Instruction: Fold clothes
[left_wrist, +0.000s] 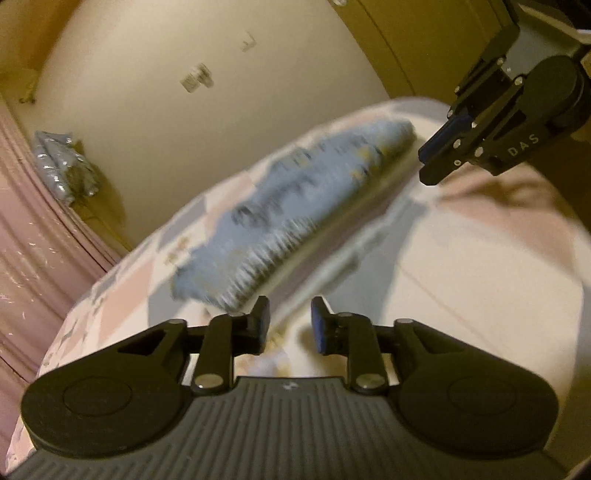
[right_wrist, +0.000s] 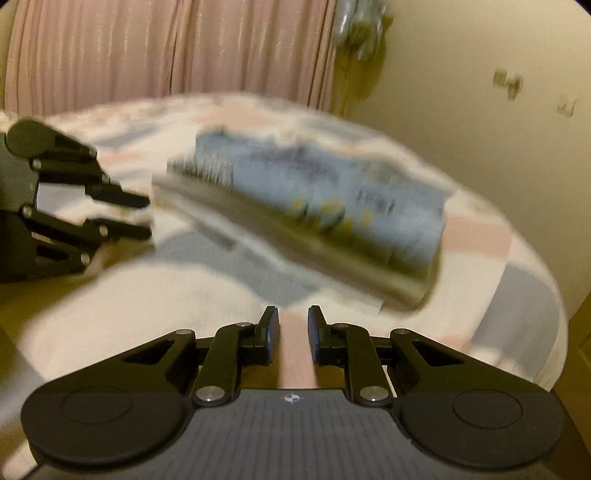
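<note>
A folded blue patterned garment (left_wrist: 295, 206) lies on the bed, blurred by motion; it also shows in the right wrist view (right_wrist: 325, 206). My left gripper (left_wrist: 290, 325) is open and empty, held above the bed just short of the garment's near end. It shows at the left of the right wrist view (right_wrist: 147, 216), jaws apart. My right gripper (right_wrist: 293, 332) is open and empty over the bedspread, short of the garment. In the left wrist view it (left_wrist: 430, 162) hangs at the upper right, past the garment's far end.
The bed has a checked bedspread (left_wrist: 480, 277) in pink, white and grey. A pink curtain (right_wrist: 166, 48) hangs behind the bed. A cream wall (left_wrist: 184, 74) carries small fittings, and a silvery bundle (left_wrist: 62, 166) hangs beside the curtain.
</note>
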